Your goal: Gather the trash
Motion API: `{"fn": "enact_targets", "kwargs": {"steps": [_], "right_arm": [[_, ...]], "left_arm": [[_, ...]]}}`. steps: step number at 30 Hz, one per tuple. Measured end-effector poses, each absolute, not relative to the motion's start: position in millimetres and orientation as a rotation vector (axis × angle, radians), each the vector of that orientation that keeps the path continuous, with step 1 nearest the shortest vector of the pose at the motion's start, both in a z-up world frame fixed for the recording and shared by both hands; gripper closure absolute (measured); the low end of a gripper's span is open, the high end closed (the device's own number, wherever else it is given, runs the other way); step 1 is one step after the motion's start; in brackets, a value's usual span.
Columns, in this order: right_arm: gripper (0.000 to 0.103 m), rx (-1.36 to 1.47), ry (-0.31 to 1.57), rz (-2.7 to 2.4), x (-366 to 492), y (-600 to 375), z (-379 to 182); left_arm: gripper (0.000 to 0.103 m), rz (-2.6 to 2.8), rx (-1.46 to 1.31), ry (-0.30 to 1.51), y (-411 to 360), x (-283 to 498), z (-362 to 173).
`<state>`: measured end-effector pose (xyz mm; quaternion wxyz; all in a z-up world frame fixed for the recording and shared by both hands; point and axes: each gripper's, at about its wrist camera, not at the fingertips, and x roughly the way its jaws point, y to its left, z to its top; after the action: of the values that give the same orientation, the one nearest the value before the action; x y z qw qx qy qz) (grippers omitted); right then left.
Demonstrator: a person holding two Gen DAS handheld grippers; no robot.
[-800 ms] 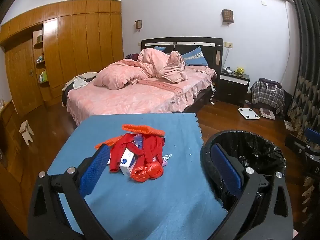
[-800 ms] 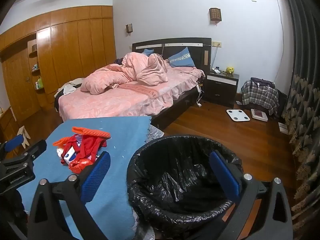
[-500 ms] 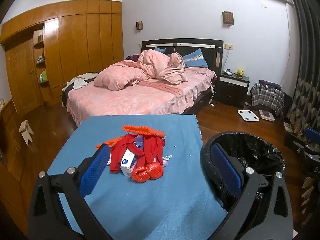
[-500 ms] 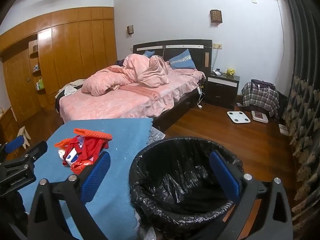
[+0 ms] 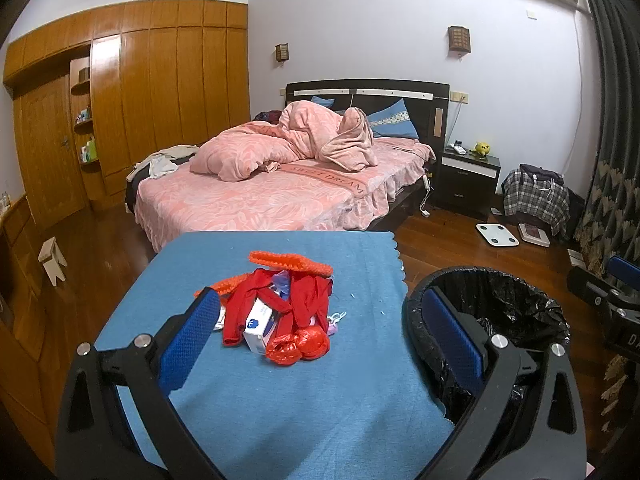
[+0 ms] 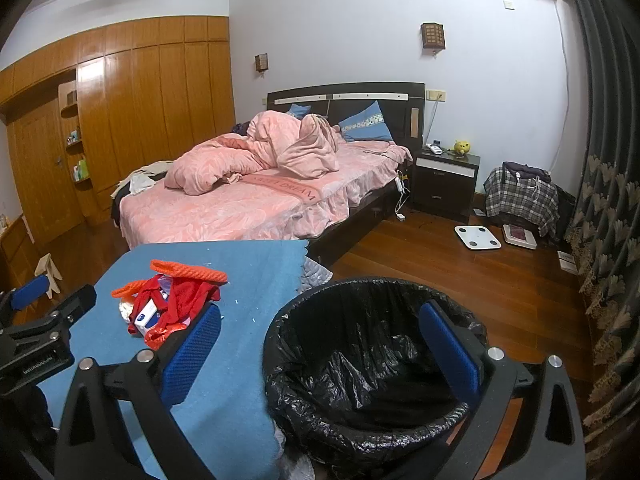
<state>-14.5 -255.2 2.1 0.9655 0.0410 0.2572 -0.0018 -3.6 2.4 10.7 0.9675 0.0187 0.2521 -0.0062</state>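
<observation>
Fingers, left wrist view: two blue-padded fingers of the left gripper (image 5: 320,336) stand wide apart, holding nothing. Dead ahead between them, slightly nearer the left pad, sits the heap of trash (image 5: 280,312) on the blue cloth-covered table (image 5: 280,400): a crumpled red plastic bag (image 5: 298,346) nearest the fingertips, a small white-and-blue cardboard box (image 5: 260,322) just behind it, red fabric strips draped over both, and an orange mesh piece (image 5: 292,262) at the far side. The orange piece's long axis runs across the line of the fingers; the heap as a whole runs away from them. Beyond the right pad and off the table edge stands the round bin lined with a black plastic bag (image 5: 500,304), mouth open. The right gripper shows at the far right edge.

Fingers, right wrist view: right gripper (image 6: 320,340) likewise spread wide and empty. Between its pads lies the bin (image 6: 372,360), directly ahead and below. The heap (image 6: 168,304) lies outside and beyond the left pad, on the table (image 6: 248,280). The left gripper (image 6: 44,320) shows at the left margin, on the heap's side.

Judgement: the left gripper is the nearer and better aligned for the first pick, a straight advance onto the red bag; the bin lies to its right for release.
</observation>
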Motion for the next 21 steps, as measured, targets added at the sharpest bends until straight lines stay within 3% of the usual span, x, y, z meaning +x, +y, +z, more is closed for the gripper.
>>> {"fn": "enact_targets", "kwargs": {"steps": [21], "right_arm": [[0.006, 0.085, 0.515, -0.002, -15.8, -256.0, 0.5]], "left_arm": [[0.005, -0.012, 0.033, 0.506, 6.1, -5.8, 13.1]]}}
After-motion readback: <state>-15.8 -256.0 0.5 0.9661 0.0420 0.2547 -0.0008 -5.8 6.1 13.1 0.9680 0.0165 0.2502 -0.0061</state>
